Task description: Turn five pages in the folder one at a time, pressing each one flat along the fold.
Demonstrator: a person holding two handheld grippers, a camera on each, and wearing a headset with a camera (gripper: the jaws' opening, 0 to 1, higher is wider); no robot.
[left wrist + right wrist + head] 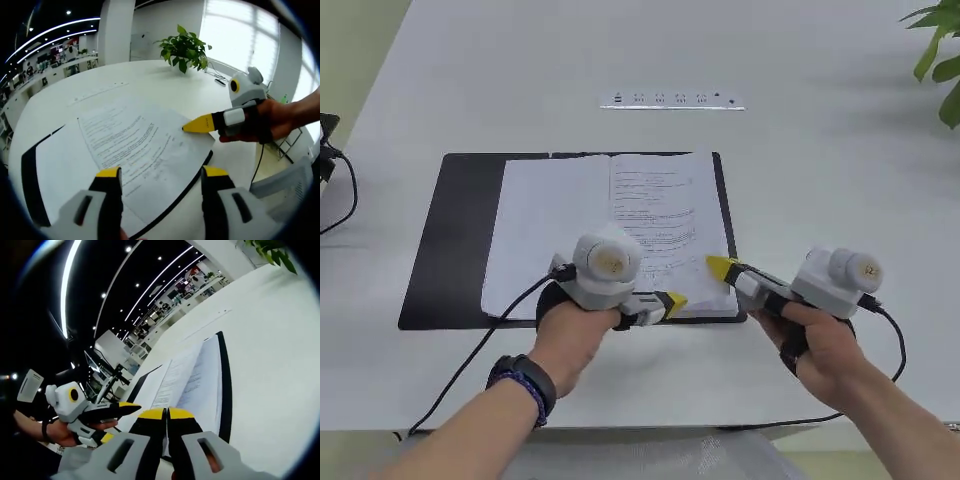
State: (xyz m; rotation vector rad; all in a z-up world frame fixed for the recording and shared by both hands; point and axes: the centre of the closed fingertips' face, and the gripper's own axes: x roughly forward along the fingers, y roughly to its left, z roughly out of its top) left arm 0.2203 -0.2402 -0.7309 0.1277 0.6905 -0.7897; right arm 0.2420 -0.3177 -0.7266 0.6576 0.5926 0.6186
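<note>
A black folder lies open on the white table. Its left page is blank and its right page is printed; both lie flat. My left gripper hovers at the folder's near edge, below the printed page, and its own view shows the jaws open over the printed page. My right gripper points left, its yellow tip at the printed page's lower right corner. Its jaws are shut, and I see nothing between them. The left gripper view also shows that gripper at the page edge.
A flush power strip sits in the table beyond the folder. A potted plant stands at the far right. A black cable runs off the left side. Gripper cables trail over the table's near edge.
</note>
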